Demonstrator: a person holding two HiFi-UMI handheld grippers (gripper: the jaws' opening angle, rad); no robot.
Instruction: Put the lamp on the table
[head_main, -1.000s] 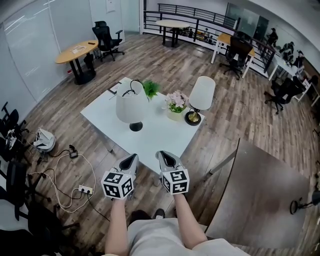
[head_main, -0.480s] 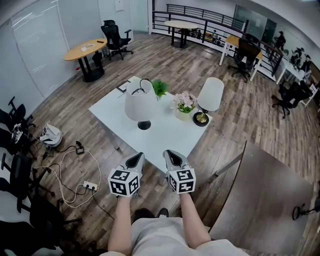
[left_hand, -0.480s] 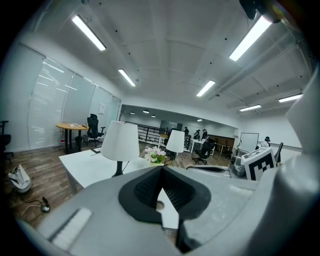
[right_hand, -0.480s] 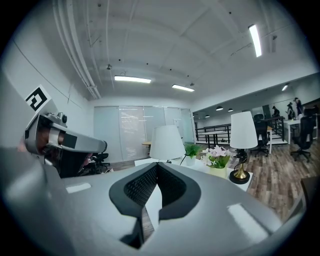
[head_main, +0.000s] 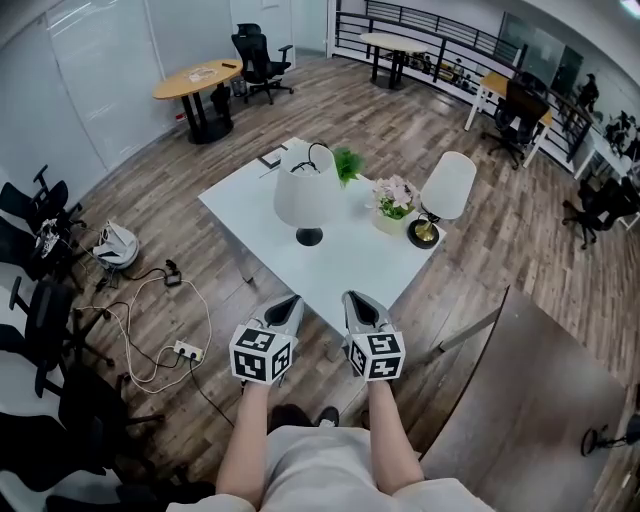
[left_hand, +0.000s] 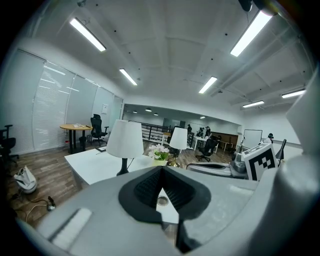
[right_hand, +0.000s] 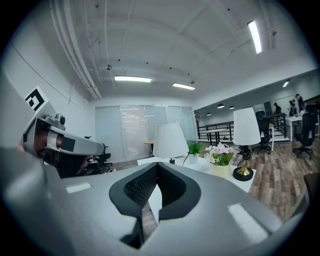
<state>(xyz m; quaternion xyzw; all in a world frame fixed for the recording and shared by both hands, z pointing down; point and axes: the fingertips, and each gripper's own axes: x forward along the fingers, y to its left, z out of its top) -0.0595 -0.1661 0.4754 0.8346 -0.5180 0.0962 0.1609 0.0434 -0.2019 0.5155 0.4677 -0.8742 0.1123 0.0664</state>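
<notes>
Beyond both grippers stands a white table (head_main: 340, 262) carrying two lamps. One has a white shade and a black foot (head_main: 307, 200); it stands mid-table with its black cord looped behind. The other, white-shaded with a gold foot (head_main: 445, 190), sits at the table's right corner. My left gripper (head_main: 283, 312) and right gripper (head_main: 360, 308) hover side by side over the floor just short of the table's near corner, both shut and empty. The left gripper view shows its jaws (left_hand: 161, 170) meeting in front of the black-foot lamp (left_hand: 125, 141). In the right gripper view the jaws (right_hand: 157, 165) point at the same lamp (right_hand: 170, 141).
A pot of pink flowers (head_main: 395, 200) and a green plant (head_main: 347, 162) share the table. A power strip with cables (head_main: 185, 350) lies on the floor to the left, near black chairs (head_main: 40, 300). A dark brown panel (head_main: 530, 390) stands at the right.
The head view has shifted, so the table and lamps now sit further right and lower in the picture. Both grippers stay shut and empty near the table's near corner.
</notes>
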